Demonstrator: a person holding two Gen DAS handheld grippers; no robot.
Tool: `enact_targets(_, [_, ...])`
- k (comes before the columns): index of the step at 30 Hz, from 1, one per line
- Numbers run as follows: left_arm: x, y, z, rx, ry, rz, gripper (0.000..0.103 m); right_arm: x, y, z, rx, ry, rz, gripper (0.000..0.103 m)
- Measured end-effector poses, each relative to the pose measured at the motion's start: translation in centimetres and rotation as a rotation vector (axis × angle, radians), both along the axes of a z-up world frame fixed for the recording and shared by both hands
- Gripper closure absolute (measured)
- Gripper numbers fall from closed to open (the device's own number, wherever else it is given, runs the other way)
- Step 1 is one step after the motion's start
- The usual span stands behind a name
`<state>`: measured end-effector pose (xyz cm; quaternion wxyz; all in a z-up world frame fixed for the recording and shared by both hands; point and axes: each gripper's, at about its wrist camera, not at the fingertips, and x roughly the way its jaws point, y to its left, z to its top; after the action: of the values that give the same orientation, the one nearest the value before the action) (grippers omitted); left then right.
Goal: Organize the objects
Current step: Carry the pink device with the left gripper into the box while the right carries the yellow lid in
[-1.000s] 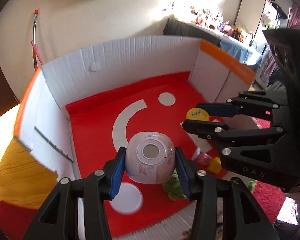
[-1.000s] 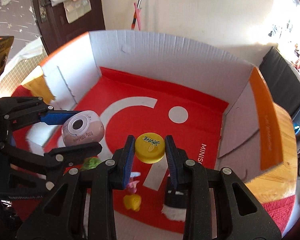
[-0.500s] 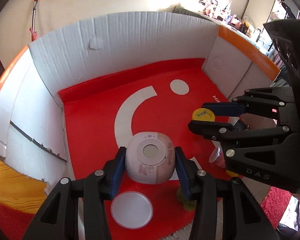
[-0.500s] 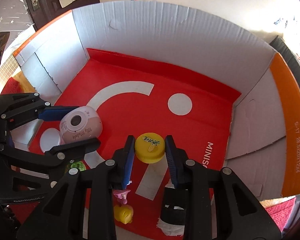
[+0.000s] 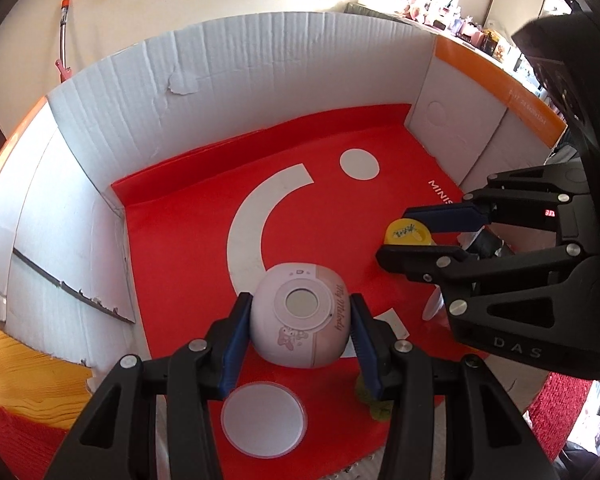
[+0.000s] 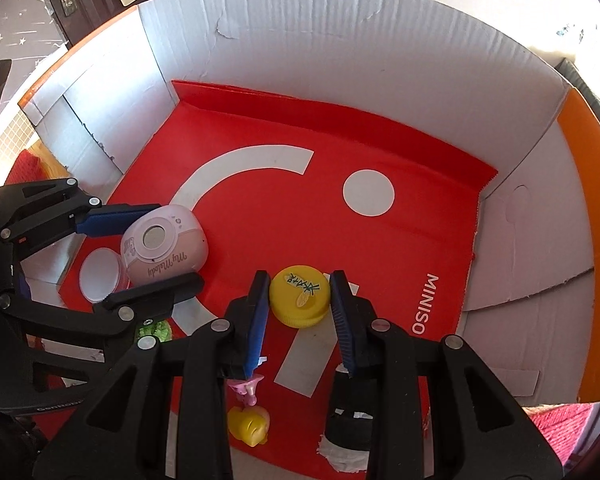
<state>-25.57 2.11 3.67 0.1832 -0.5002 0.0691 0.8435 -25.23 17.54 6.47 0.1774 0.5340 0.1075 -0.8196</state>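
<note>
A pale pink rounded toy camera (image 5: 300, 320) with a round lens and cursive lettering sits between my left gripper's (image 5: 300, 304) blue pads, which are shut on its sides, low over the red floor of a cardboard box (image 5: 260, 72). The right wrist view shows the same toy camera (image 6: 162, 246) and the left gripper (image 6: 176, 244) at the left. My right gripper (image 6: 299, 280) is shut on a yellow bottle cap (image 6: 300, 298) with a printed top, just above the floor near the box's front. In the left wrist view that right gripper (image 5: 394, 236) and its cap (image 5: 406, 233) are at the right.
The box (image 6: 340, 40) has white walls and an orange rim. On its floor lie a clear round lid (image 5: 264, 418), a green item (image 6: 154, 330), a small pink piece (image 6: 246, 386), a yellow duck toy (image 6: 250, 424) and a black cylinder with white tape (image 6: 348, 432).
Both views have tipped downward and closer to the box floor; the right gripper sank a little. The pink toy camera and the yellow cap stay gripped.
</note>
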Motion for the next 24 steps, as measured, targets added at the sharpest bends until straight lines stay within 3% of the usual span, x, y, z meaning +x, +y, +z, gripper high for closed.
enact_targets(24, [-0.1,0.4,-0.2,0.003,-0.003,0.007,0.053,0.2,-0.4,0.1,0.022,0.003,0.005,0.073])
